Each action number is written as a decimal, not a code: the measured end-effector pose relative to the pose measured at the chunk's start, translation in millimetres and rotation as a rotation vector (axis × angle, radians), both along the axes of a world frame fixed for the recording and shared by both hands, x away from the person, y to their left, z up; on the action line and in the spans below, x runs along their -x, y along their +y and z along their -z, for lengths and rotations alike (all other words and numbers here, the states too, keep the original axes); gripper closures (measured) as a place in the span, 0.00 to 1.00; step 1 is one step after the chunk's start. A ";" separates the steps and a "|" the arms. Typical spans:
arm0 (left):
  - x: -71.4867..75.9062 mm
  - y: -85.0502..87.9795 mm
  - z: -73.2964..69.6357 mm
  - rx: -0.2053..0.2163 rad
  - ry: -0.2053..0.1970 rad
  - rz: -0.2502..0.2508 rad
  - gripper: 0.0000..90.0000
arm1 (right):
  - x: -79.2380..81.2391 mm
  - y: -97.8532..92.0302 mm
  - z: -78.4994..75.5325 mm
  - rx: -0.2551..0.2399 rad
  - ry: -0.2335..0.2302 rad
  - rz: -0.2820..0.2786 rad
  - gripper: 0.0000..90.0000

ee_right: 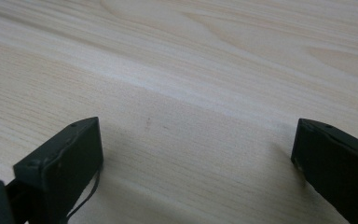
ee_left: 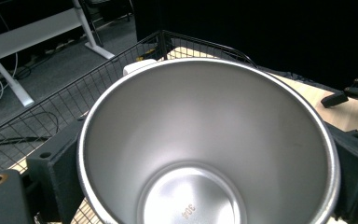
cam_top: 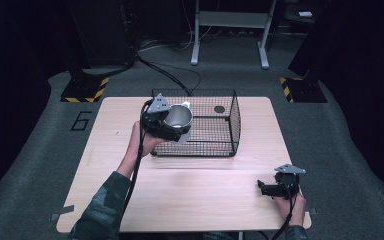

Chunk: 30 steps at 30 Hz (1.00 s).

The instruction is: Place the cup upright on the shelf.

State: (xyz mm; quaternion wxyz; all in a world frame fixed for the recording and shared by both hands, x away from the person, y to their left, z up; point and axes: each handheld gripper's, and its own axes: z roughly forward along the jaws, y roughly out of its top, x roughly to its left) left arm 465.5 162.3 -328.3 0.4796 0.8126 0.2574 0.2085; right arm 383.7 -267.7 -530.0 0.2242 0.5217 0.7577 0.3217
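The cup (cam_top: pixel 178 118) is bare silver metal, its inside brushed grey with "304" stamped on the bottom. The wire basket (cam_top: pixel 220 127) is black mesh with a black disc (cam_top: pixel 219 109) inside. The bench (cam_top: pixel 190 195) is pale wood with fine grain lines. Both grippers have black fingers (ee_right: pixel 60 163) and grey top plates. The sleeve (cam_top: pixel 102 207) is camouflage green. The floor (cam_top: pixel 350 150) is dark grey, with yellow-black striped plates (cam_top: pixel 87 90).

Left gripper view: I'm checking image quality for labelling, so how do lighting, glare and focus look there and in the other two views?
Left gripper view: soft sheen inside the shiny steel cup, no harsh glare, stamped "304" legible. Right gripper view: the pale wooden table is evenly lit, with faint shadows beside the black jaws, which look slightly soft. High view: table bright, surroundings dark, black wire basket clear.
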 end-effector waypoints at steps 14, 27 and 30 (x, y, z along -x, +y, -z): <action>-20.2 -12.0 0.8 -0.009 0.015 -0.002 0.07 | 0.1 0.3 0.0 -0.003 0.001 0.002 0.02; -39.9 -23.4 7.1 -0.015 0.042 -0.003 0.07 | 0.1 0.3 0.0 -0.002 0.001 0.000 0.02; -44.7 -25.7 10.7 -0.009 0.051 -0.005 0.07 | -0.1 0.5 0.0 -0.005 -0.001 0.001 0.02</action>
